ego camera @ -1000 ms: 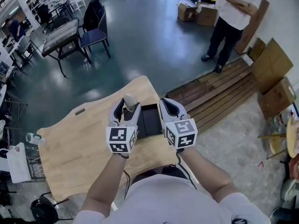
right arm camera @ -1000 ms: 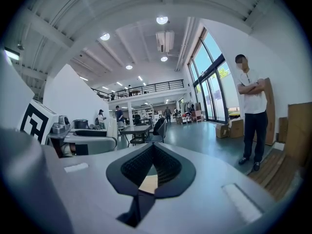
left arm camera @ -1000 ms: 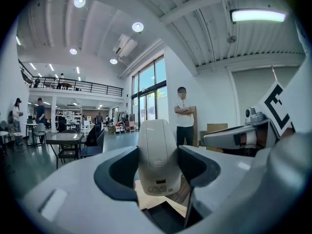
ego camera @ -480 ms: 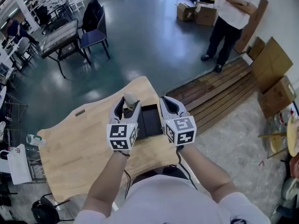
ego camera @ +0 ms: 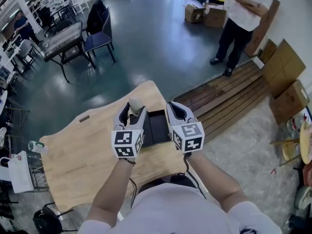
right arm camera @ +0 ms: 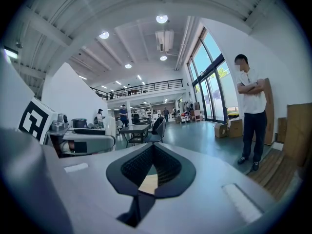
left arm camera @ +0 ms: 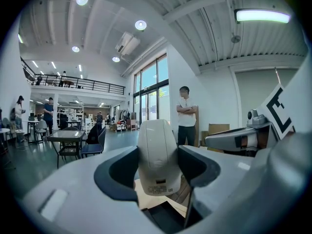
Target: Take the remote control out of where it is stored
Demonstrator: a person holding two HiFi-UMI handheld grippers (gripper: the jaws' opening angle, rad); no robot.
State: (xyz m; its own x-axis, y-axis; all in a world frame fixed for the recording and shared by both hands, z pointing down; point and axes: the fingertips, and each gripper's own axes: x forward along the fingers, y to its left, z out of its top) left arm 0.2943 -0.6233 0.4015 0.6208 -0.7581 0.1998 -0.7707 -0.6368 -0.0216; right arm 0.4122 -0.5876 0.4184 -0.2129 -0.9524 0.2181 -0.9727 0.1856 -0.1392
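Observation:
A white remote control (ego camera: 135,104) stands upright between the jaws of my left gripper (ego camera: 130,112), which is shut on it. In the left gripper view the remote (left arm camera: 156,152) fills the gap between the grey jaws, with its label end down. A black open box (ego camera: 157,126) lies on the wooden table (ego camera: 87,150) between the two grippers, just below them. My right gripper (ego camera: 176,112) hovers beside the box's right edge. In its own view the right gripper (right arm camera: 152,167) has its jaw tips together with nothing between them.
A person (ego camera: 241,18) stands with folded arms beyond the table, next to a wooden pallet (ego camera: 229,96) and cardboard boxes (ego camera: 287,77). A dark table with chairs (ego camera: 63,38) stands at the far left. A small bottle (ego camera: 35,144) lies at the table's left edge.

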